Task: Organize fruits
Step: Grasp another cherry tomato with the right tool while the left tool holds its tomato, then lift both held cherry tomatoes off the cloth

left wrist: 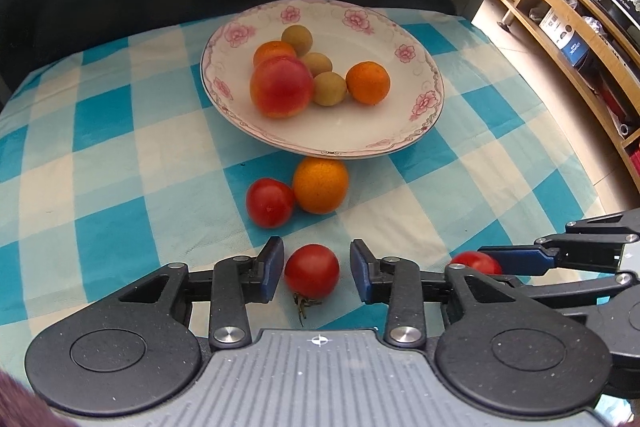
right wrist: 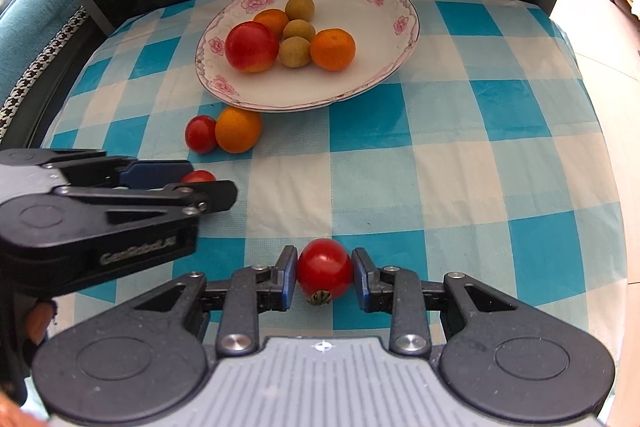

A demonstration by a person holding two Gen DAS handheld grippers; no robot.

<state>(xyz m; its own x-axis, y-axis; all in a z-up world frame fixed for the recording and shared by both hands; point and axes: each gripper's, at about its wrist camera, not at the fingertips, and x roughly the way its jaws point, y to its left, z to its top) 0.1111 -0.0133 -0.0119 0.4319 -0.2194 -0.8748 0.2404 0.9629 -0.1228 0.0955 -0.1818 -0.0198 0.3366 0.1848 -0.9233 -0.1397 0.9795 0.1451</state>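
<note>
Tablecloth (left wrist: 100,155): blue-and-white check, covers the whole work surface; the plate stands on it toward the far edge.
Plate (left wrist: 360,131): white with a pink flower rim; the landmark for all entries below.
Plate contents: one large red-yellow fruit (left wrist: 281,86), two oranges (left wrist: 367,83) and three small green-brown fruits (left wrist: 329,88), all clustered and touching in the plate's middle.
Left gripper (left wrist: 312,275): well on the near side of the plate; jaws spread, blue pads clear of the tomato on both sides.
Right gripper (right wrist: 325,273): well on the near side of the plate; pads pressed against a tomato from both sides, pinching it.
Loose orange (left wrist: 320,184): on the cloth, right at the plate's near rim.
Loose tomato (left wrist: 269,202): touching that orange, on its side away from the plate.
Left-jaw tomato (left wrist: 312,270): rests on the cloth between the spread pads, stem toward the camera.
Pinched tomato (right wrist: 325,269): between the right pads, stem end down.
</note>
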